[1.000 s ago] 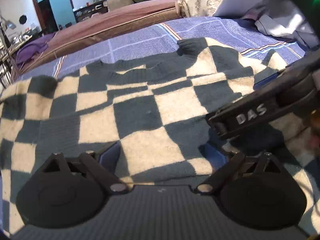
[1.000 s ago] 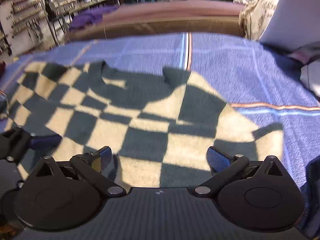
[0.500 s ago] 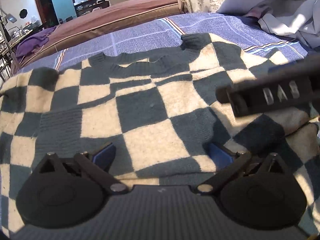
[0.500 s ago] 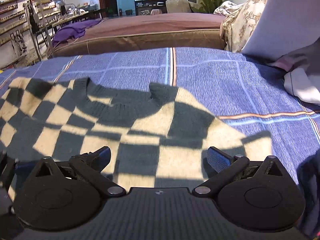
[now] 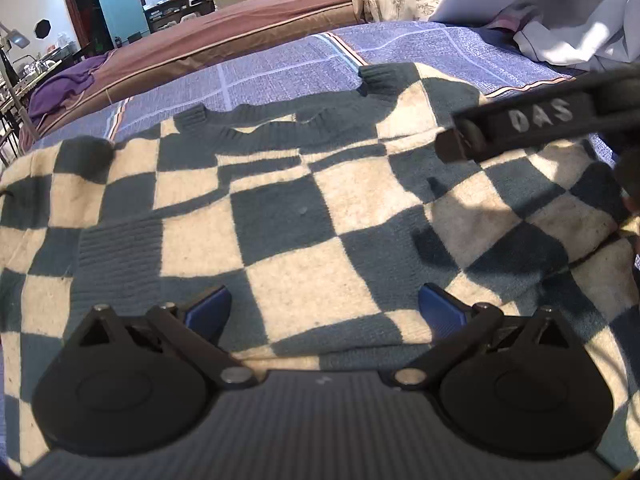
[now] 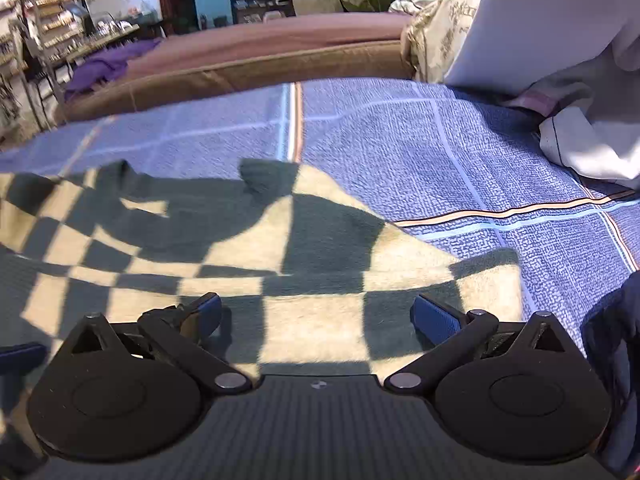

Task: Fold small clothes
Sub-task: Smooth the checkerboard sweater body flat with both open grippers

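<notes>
A cream and dark green checkered sweater lies spread flat on a blue bedspread, collar away from me. My left gripper is open and empty just above the sweater's lower body. My right gripper is open and empty over the sweater's right side, near its shoulder. The right gripper's black body marked DAS crosses the right of the left wrist view. A blue fingertip of the left gripper shows at the left edge of the right wrist view.
White and pink laundry and pillows lie at the right. A brown mattress with a purple cloth lies beyond the bedspread. Shelves stand at the far left.
Both grippers have lifted and drawn back a little, so more of the sweater and bed shows. The right gripper's body has risen in the left wrist view. Both stay open.
</notes>
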`<action>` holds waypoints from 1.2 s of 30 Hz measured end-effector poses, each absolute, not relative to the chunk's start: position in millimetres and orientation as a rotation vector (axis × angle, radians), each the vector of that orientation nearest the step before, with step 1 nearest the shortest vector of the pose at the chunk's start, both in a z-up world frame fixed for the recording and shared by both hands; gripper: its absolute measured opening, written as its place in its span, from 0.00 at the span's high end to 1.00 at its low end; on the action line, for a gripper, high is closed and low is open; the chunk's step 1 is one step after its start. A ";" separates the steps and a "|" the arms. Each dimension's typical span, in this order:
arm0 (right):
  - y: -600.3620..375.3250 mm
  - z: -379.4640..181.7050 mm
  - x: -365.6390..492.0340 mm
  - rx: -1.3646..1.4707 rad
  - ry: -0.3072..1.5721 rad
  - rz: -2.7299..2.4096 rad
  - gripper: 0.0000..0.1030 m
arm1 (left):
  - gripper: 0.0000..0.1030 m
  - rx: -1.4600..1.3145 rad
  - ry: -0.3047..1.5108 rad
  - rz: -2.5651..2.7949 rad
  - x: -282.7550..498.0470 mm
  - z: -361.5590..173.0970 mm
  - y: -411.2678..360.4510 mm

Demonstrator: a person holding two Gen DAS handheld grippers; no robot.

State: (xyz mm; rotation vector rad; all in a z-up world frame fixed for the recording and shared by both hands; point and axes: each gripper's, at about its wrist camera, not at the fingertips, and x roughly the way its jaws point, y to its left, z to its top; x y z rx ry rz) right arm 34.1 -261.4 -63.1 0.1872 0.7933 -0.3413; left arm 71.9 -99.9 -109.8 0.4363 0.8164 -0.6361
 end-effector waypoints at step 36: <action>-209.1 -75.9 31.6 0.006 0.864 -0.163 0.00 | 0.00 0.347 0.830 -0.454 104.9 -87.5 -26.5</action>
